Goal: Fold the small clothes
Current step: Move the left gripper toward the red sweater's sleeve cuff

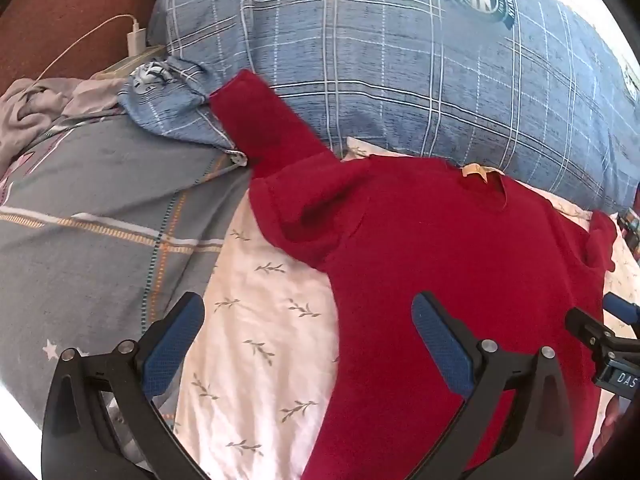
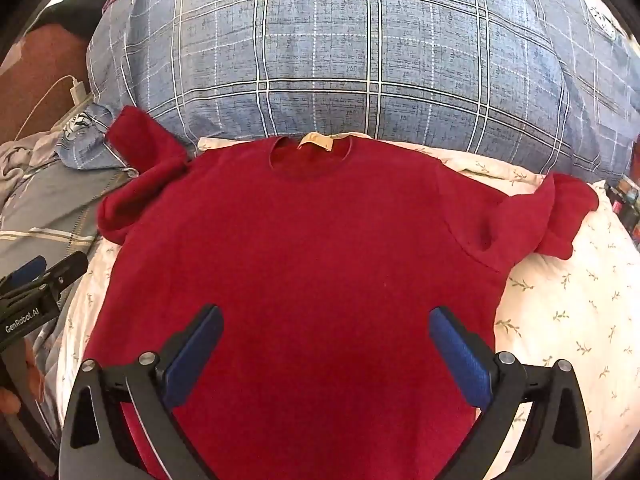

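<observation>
A red sweater point(image 2: 304, 248) lay spread flat, front up, on a white bed sheet point(image 2: 560, 320) printed with small leafy sprigs, its round neckline and a tan neck label point(image 2: 317, 142) pointing toward a large blue plaid pillow point(image 2: 360, 60) that sat just behind it. One sleeve point(image 1: 264, 128) angled up and away over the edge of the sheet, its cuff touching the pillow's lower corner; the other sleeve point(image 2: 560, 216) lay bunched and partly folded back on itself beside the sweater's body. The right claw point(image 2: 326, 356) hovered above the lower middle of the sweater with its blue-padded fingers point(image 2: 460, 360) spread wide, nothing between them. The left claw point(image 1: 308, 344) was likewise spread wide and held nothing, one finger over the white sheet and the other over the sweater's side edge. In the right wrist view the left claw appeared at the far left edge, beside the sweater's hem side. To the left of the sheet lay a grey blanket point(image 1: 100, 208) with striped bands and small stars, and beyond it a crumpled pale cloth point(image 1: 36, 108). A white charger plug point(image 1: 136, 42) with its cable rested against a reddish-brown surface point(image 1: 72, 20) near the pillow's corner. Whether either claw touched the fabric could not be told.
</observation>
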Tool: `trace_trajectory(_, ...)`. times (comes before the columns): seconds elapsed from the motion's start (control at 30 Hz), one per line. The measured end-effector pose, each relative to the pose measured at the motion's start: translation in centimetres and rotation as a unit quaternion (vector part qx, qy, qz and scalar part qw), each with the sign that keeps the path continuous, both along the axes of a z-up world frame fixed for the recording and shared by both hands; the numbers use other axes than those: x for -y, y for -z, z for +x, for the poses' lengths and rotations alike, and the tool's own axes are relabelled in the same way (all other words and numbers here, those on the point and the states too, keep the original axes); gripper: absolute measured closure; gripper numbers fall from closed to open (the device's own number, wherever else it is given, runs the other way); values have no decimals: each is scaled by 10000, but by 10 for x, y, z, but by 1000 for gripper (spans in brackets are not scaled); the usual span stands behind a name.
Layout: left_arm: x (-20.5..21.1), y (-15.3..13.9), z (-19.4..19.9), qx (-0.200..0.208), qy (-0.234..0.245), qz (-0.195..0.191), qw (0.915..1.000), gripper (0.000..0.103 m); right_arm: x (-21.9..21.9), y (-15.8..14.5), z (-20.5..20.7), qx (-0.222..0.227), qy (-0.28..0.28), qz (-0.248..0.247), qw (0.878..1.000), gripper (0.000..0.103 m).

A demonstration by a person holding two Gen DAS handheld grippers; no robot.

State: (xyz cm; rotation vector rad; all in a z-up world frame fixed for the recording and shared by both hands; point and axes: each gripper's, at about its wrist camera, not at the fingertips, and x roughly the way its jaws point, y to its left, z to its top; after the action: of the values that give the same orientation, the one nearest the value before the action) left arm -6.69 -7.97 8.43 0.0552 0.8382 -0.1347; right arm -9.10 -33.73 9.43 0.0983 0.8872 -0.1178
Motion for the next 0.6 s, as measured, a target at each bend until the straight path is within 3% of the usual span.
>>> trace_trajectory(0.2, 8, 8, 8, -103, 28, 9, 9999, 0, 7, 0, 22, 71, 67, -193, 9998, 1)
trace_trajectory(0.37, 13, 13, 10, -129, 57, 45, 9999, 0, -4, 9, 35, -45, 224, -656, 9976, 1)
trace_trajectory(0.6, 15, 18, 15, -159, 57, 148, 9997, 0, -1, 31, 44, -475, 245, -181, 9984, 0)
